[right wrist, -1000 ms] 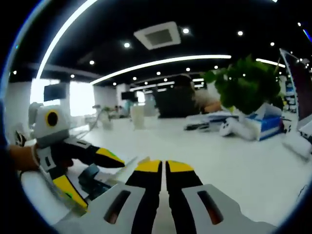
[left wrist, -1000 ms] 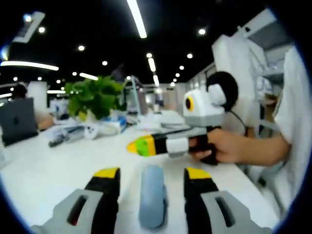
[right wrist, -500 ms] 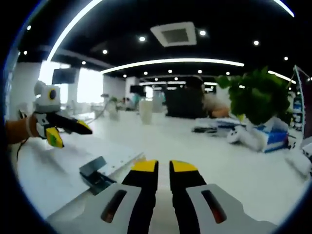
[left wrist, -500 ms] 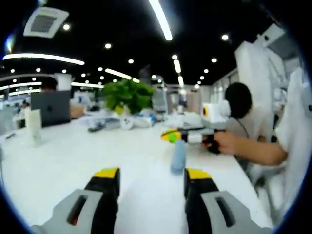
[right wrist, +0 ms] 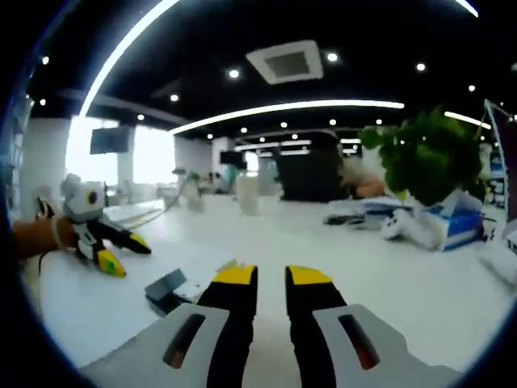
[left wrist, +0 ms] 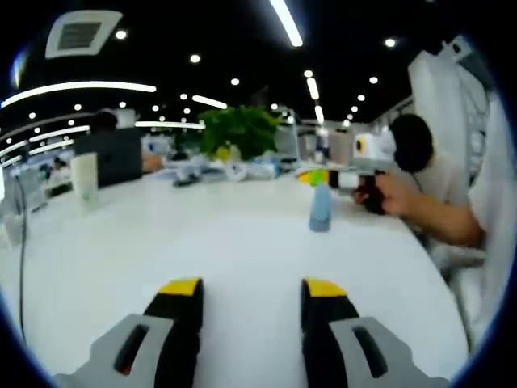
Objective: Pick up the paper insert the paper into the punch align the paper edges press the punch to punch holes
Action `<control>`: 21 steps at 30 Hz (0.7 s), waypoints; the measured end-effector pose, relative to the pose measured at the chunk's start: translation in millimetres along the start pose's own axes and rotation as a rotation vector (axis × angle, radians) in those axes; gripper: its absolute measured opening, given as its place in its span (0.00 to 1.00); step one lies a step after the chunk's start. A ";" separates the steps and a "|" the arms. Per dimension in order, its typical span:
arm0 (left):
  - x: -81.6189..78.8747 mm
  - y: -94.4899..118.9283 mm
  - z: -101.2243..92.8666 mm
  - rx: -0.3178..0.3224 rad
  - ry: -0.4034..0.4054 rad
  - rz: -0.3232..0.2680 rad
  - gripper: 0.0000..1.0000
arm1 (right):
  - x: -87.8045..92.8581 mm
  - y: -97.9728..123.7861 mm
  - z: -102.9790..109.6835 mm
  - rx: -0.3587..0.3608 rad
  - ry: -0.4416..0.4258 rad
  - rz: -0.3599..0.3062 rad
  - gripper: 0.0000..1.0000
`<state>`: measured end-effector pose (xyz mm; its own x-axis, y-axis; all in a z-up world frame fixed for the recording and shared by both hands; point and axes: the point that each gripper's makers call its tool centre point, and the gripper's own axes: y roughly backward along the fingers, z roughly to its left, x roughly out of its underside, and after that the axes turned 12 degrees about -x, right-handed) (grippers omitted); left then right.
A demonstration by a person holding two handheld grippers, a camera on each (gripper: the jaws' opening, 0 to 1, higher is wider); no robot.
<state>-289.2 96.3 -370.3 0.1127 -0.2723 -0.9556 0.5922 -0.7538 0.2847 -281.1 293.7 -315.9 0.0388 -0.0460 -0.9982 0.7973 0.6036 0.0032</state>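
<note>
Left gripper (left wrist: 246, 289) jaws apart, empty, raised off white surface (left wrist: 242, 242). Right gripper (right wrist: 271, 276) nearly together, empty, beside punch (right wrist: 166, 288), likely approaching.

The table (left wrist: 242, 250) looks smooth, glossy white; the punch (right wrist: 167, 289) looks dull grey metal.

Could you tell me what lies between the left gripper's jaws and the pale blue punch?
Bare white table, in the left gripper view: nothing between the left gripper and the pale blue punch.
</note>
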 end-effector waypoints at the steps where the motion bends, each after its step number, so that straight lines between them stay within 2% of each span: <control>1: -0.3 -0.2 0.6 -0.008 0.002 -0.002 0.50 | -0.8 2.4 8.0 -0.070 0.005 0.002 0.19; 3: -0.2 -0.5 0.4 -0.010 0.001 -0.001 0.50 | 2.9 11.8 13.7 -0.155 0.018 0.045 0.19; 5: -0.4 -0.8 -0.5 -0.011 -0.002 -0.002 0.50 | 13.7 20.5 11.7 -0.194 0.039 0.134 0.22; 6: -0.4 -0.8 -0.9 -0.009 -0.001 -0.003 0.49 | 16.2 22.6 10.7 -0.217 0.070 0.156 0.25; 10: 0.0 0.2 -2.8 -0.003 0.003 -0.003 0.49 | 26.8 25.4 30.9 -0.417 0.092 0.208 0.28; 12: -0.1 0.2 -3.8 0.000 0.003 -0.006 0.49 | 38.1 22.4 39.6 -0.499 0.119 0.263 0.32; 15: 0.1 -1.0 -2.6 0.004 0.007 -0.008 0.49 | 47.7 13.2 46.1 -0.562 0.123 0.305 0.34; 16: 0.1 -1.4 -2.1 0.004 0.008 -0.008 0.49 | 49.5 9.3 49.7 -0.589 0.107 0.311 0.35; 19: 0.6 -3.0 1.0 0.004 0.011 -0.008 0.49 | 55.1 -2.3 54.8 -0.649 0.157 0.340 0.36; 21: 0.7 -4.0 2.9 0.004 0.013 -0.008 0.49 | 57.7 -7.9 61.4 -0.704 0.148 0.350 0.35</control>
<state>-293.7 97.4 -371.9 0.1181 -0.2588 -0.9587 0.5899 -0.7584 0.2774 -248.2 237.4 -369.9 0.0965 0.3152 -0.9441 0.1845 0.9265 0.3281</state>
